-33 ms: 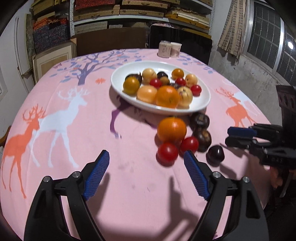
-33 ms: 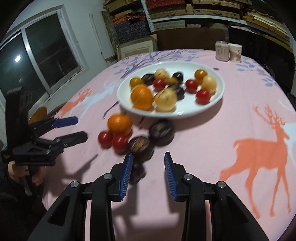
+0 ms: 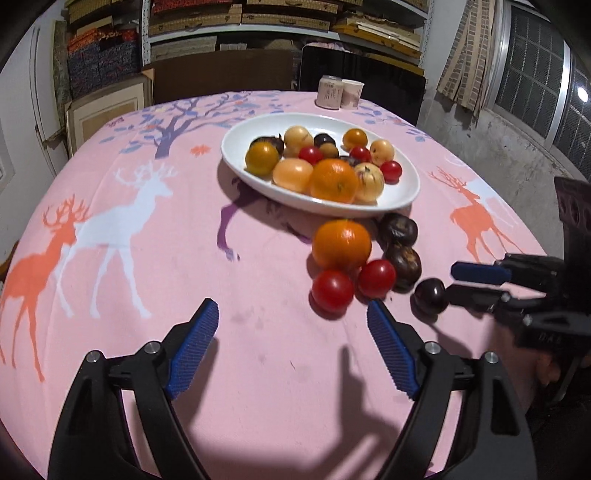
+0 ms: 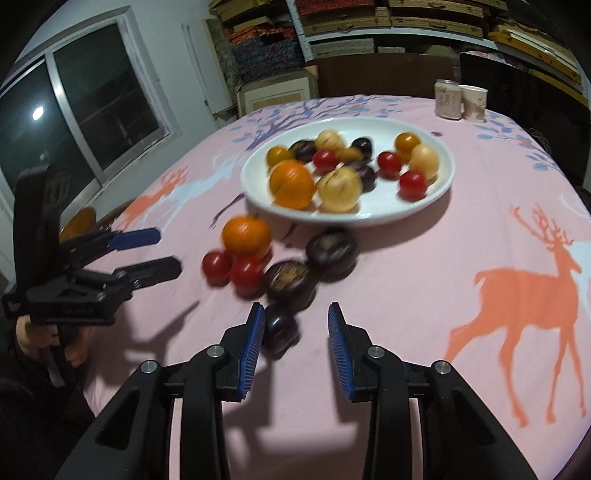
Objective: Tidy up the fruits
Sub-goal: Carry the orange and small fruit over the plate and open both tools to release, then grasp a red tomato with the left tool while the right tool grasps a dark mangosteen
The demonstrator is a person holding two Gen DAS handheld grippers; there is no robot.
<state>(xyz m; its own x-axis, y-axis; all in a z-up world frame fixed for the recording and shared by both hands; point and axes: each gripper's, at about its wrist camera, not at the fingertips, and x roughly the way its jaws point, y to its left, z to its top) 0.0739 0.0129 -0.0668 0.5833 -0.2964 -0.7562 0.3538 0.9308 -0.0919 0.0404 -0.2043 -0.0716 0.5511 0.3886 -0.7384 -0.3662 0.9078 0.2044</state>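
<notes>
This looks like a storeroom or back room of a home or small shop pressed into use for dining. Straight ahead of the grippers, beyond the table (image 3: 155, 332) with its pink deer-print cloth, metal shelving (image 3: 258, 22) is stacked high with flat boxes and folded patterned fabrics. Framed boards (image 3: 107, 110) lean against the wall below it. A barred window (image 3: 546, 70) sits off to one side above a rough, stained concrete wall (image 3: 491, 144). Two paper cups (image 4: 460, 99) stand at the table's far edge.

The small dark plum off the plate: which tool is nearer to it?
Right. The right tool has the plum by its left pad; the left tool sits farther off, beyond the tomatoes.
</notes>
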